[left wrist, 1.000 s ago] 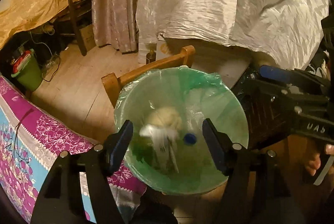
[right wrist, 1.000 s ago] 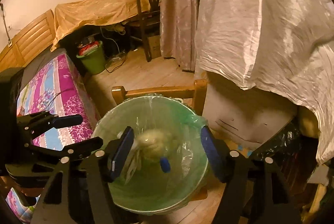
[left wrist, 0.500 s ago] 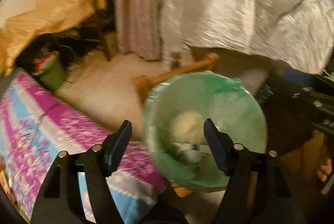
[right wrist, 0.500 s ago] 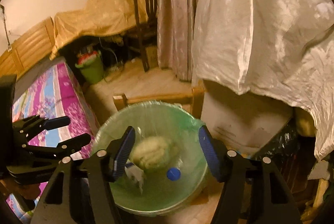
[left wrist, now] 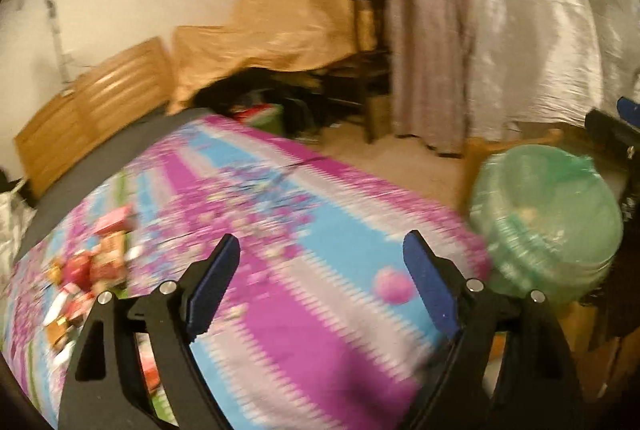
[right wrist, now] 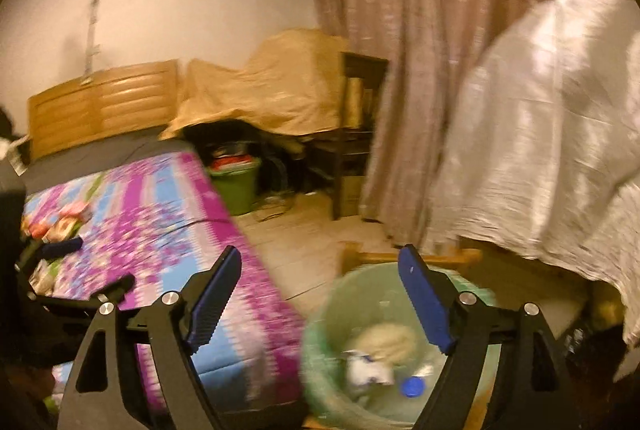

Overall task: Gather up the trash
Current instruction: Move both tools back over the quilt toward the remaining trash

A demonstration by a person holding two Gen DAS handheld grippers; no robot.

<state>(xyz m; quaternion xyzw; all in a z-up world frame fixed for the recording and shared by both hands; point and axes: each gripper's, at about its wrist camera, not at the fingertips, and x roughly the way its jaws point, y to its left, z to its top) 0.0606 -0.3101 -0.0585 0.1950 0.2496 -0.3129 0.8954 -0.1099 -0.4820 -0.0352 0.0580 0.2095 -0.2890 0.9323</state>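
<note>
A second ago we had both cameras looking straight down into the green-lined trash bin (right wrist: 396, 358); now both have swung left and up, and the bin sits at the right edge of the left wrist view and at the bottom of the right wrist view. Both views are smeared by motion.

Our left hand-held gripper (left wrist: 322, 278) hangs over the bed (left wrist: 304, 242) with its blue-padded fingers spread wide and nothing between them. Our right hand-held gripper (right wrist: 320, 294) is likewise spread and empty, its right finger over the bin's near rim.

Only the right wrist view lets us see into the bin: a pale crumpled wad (right wrist: 386, 340), a white scrap and a blue cap (right wrist: 412, 386) lie in it. Only the left wrist view shows clearly the heap of red and pink wrappers (left wrist: 94, 270) on the bed's left side, well apart from the bin, and a small pink ball-like thing (left wrist: 392, 286) near the bed's right edge.

The bed carries a purple, blue and white patterned cover. Behind it stand a wooden headboard (right wrist: 104, 105), furniture under a tan sheet (right wrist: 272, 85), a dark chair (right wrist: 356, 133), a curtain (right wrist: 420, 29) and a white draped shape (right wrist: 540, 133).
</note>
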